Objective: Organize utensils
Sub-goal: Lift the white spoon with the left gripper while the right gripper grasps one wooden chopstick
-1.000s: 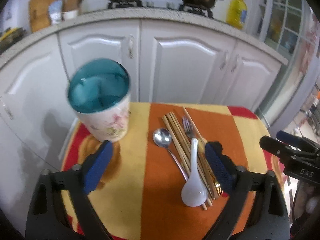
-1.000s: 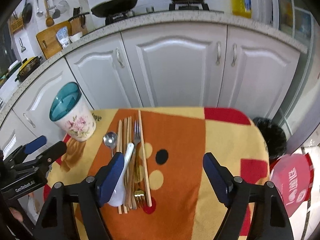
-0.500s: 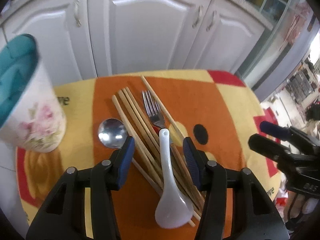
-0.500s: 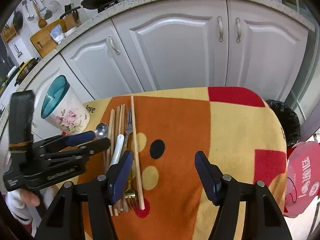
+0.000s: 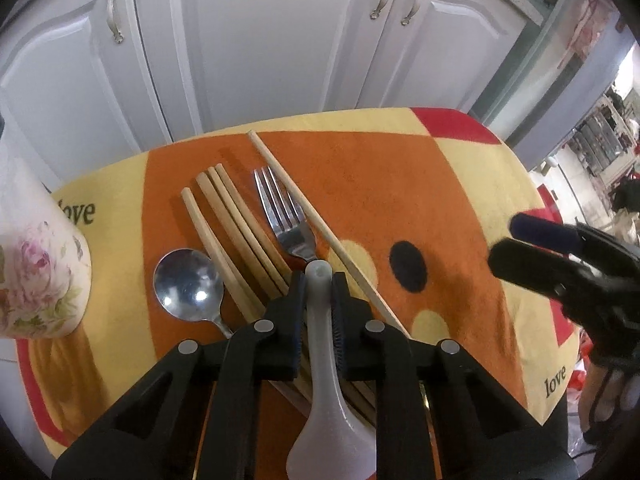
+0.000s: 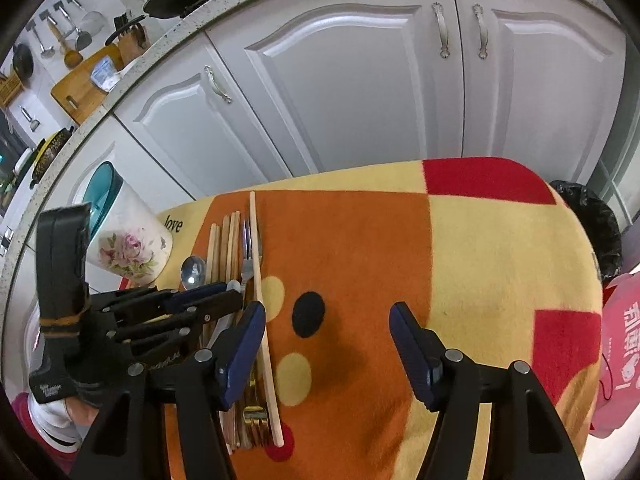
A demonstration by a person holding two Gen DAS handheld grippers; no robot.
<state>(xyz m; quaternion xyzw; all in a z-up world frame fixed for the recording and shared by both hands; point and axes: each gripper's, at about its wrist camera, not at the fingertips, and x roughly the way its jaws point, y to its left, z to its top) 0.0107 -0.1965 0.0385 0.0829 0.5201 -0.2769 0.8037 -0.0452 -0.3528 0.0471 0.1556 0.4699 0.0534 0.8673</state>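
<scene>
My left gripper is shut on the handle of a white ceramic spoon that lies on top of several wooden chopsticks on the cloth-covered table. A metal spoon lies left of the chopsticks, and a metal fork lies among them. One chopstick lies apart on the right. The floral utensil cup with a teal inside stands at the left. My right gripper is open and empty, above the cloth right of the utensils. The left gripper also shows in the right wrist view.
The table carries an orange, yellow and red cloth. White cabinet doors stand close behind the table. A black bin sits off the table's right side. A gold fork lies at the near end of the utensil pile.
My left gripper has moved forward and down and shut on the white spoon's handle. My right gripper has come a little lower and stays open.
</scene>
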